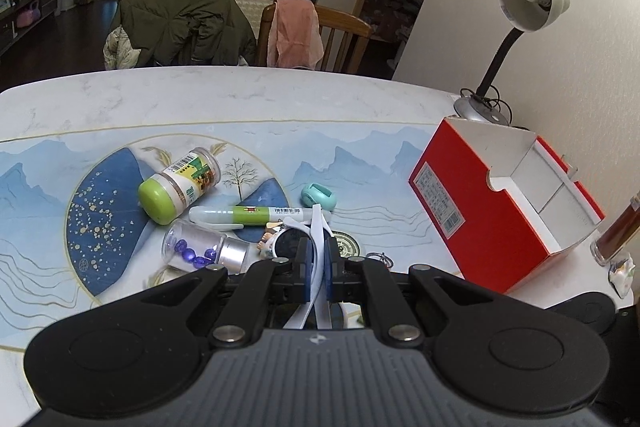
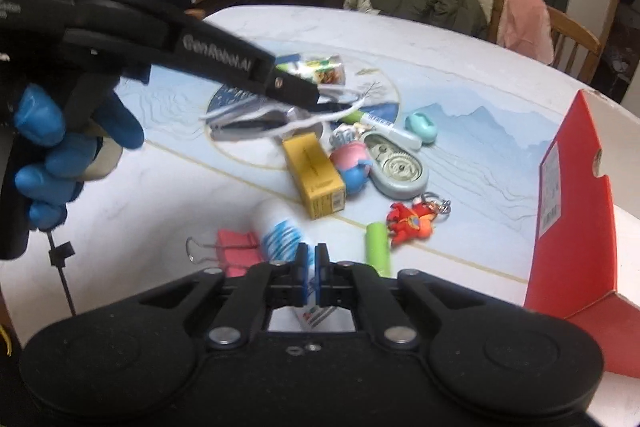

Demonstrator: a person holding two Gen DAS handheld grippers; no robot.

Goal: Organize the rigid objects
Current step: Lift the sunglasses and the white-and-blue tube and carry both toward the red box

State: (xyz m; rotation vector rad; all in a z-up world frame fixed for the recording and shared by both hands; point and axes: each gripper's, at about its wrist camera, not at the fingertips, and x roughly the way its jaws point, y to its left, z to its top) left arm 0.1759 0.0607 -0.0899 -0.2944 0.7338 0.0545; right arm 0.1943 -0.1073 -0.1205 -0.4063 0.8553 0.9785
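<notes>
Left wrist view, lower centre: left gripper point(image 1: 316, 259) clenched on white strap point(image 1: 318, 227), lifting stage; next, carry right to red box point(image 1: 472, 203); right gripper point(image 2: 311, 259) clenched empty.

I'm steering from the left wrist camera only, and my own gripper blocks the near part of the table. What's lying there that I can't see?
Observer: A yellow box lies flat there, next to a pink and blue toy.
Operator: Is the right gripper holding anything?
Observer: No. The right gripper is shut with nothing between its pads, right over a white bottle with blue stripes.
Operator: How does my grip look from that side?
Observer: The left gripper is shut on the white strap. From the right view, the strap's loose ends look lifted off the table.
</notes>
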